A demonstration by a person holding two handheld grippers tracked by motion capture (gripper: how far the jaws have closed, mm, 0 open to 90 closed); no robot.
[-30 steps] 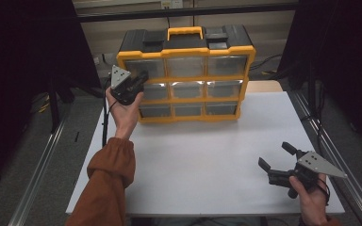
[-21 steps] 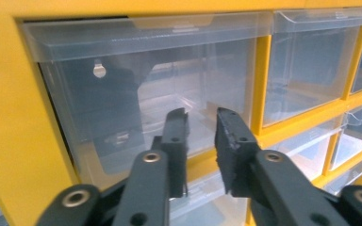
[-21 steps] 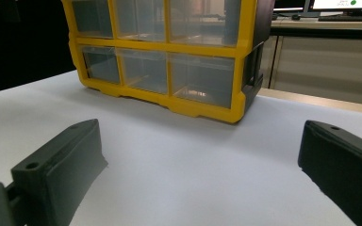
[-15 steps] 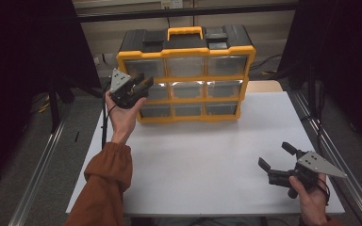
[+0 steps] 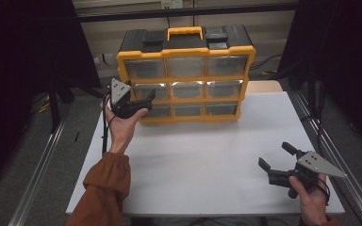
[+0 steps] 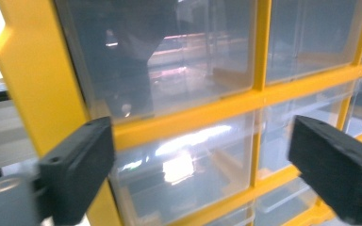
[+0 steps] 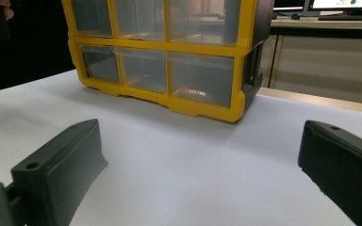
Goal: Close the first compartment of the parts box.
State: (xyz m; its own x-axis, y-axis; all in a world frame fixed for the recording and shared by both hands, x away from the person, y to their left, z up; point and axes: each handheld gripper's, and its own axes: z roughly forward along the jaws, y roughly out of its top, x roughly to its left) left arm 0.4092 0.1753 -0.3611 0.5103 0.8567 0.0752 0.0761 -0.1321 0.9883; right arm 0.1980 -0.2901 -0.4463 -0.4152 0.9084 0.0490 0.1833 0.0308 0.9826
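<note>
A yellow and black organizer (image 5: 185, 52) with clear drawers stands at the back of the white table (image 5: 202, 155). My left gripper (image 5: 143, 101) is held up at its left column. Its jaws have just been opening and now stand wide apart. They frame a clear drawer front (image 6: 184, 165) just behind them, and nothing is pinched between them. My right gripper (image 5: 275, 156) rests low at the table's front right. It is open and empty and faces the organizer (image 7: 169, 70) across bare white tabletop.
The drawers look empty through their clear fronts. A black carry handle and lid latches top the organizer. Metal rails (image 5: 42, 179) run along both sides of the table, with dark curtains beyond. A wooden surface (image 7: 320, 101) shows behind the table's far right edge.
My left hand has sunk a little along the organizer's left column, and its gripper's jaws stand wider apart than before. The right hand and its gripper have kept still.
</note>
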